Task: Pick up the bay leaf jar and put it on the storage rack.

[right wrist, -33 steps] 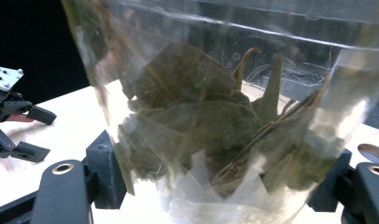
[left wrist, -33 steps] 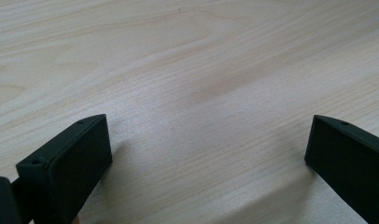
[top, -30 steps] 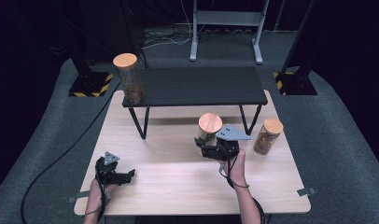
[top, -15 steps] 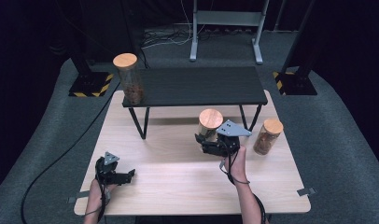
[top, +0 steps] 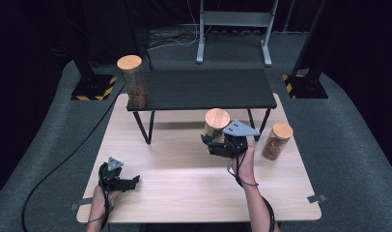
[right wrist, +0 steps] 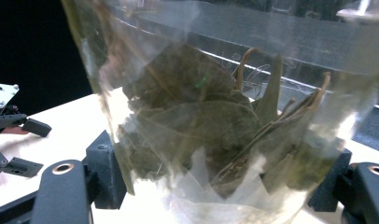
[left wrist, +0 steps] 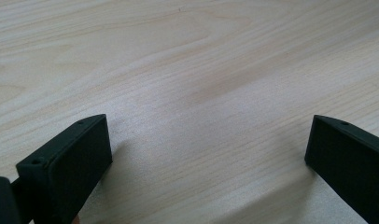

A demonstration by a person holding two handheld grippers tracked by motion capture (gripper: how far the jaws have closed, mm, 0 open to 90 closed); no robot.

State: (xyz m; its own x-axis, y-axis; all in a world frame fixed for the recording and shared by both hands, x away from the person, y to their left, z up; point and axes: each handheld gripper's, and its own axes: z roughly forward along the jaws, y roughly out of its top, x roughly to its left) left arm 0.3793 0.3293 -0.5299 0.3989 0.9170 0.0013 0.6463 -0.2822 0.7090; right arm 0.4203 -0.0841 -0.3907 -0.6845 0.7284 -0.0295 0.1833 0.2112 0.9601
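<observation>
Just past the right gripper (top: 217,143) stands a low black shelf (top: 203,89), its near edge and one thin leg close behind the jar that the gripper holds. Off to the gripper's right side, a second cork-lidded jar (top: 276,140) sits on the wooden table (top: 184,188), apart from it. Far beyond and to its left, a third tall jar (top: 133,81) stands on the shelf's left end.

The right gripper's jaws are clamped on the leaf jar (right wrist: 211,116), one black jaw pressed to each side of the glass; its cork lid (top: 217,118) rises above the gripper, and dried leaves show inside.

The left gripper (top: 129,182) rests low on the near-left part of the table, jaws spread wide with bare wood between them.
</observation>
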